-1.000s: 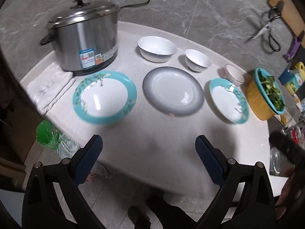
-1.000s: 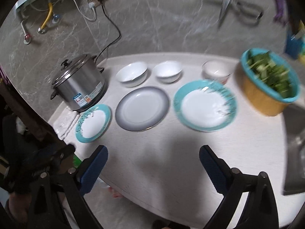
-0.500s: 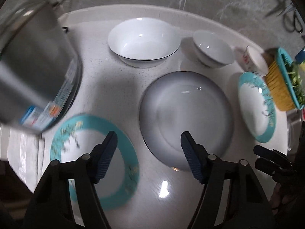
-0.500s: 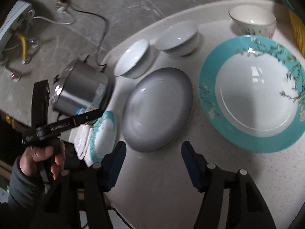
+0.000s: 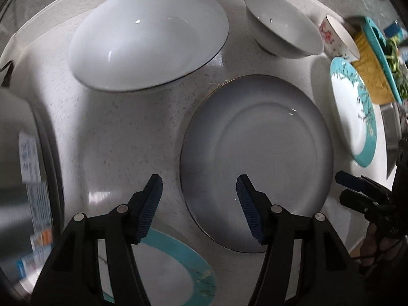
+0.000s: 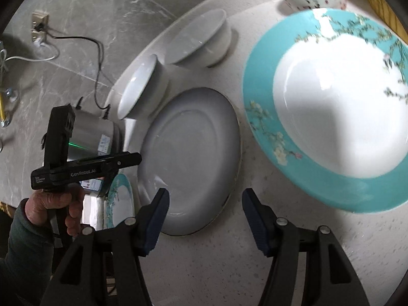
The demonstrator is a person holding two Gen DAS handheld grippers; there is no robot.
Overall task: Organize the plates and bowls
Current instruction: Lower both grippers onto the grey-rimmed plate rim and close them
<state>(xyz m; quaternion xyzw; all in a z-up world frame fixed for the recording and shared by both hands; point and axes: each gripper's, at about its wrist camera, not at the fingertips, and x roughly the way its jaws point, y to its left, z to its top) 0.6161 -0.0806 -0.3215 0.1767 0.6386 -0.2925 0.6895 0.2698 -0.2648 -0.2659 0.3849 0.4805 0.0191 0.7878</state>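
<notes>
Both claws over the grey plate, nothing gripped.

We find the left claw (image 5: pixel 199 201) closing, half-wide, straddling the left rim of the grey plate (image 5: pixel 257 158) on the worktop (image 5: pixel 122 127). The right claw (image 6: pixel 205 215) stands half-wide over its right rim, beside the teal-rimmed plate (image 6: pixel 331 109).

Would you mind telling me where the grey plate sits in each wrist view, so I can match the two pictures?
Left wrist view: the grey plate fills the centre-right, its near-left rim between the left tongs, whose jaws are closing without touching it.
Right wrist view: the grey plate lies centre-left, its near rim just beyond the right tongs.
Shared landmark: the large white bowl beyond the plate.
</notes>
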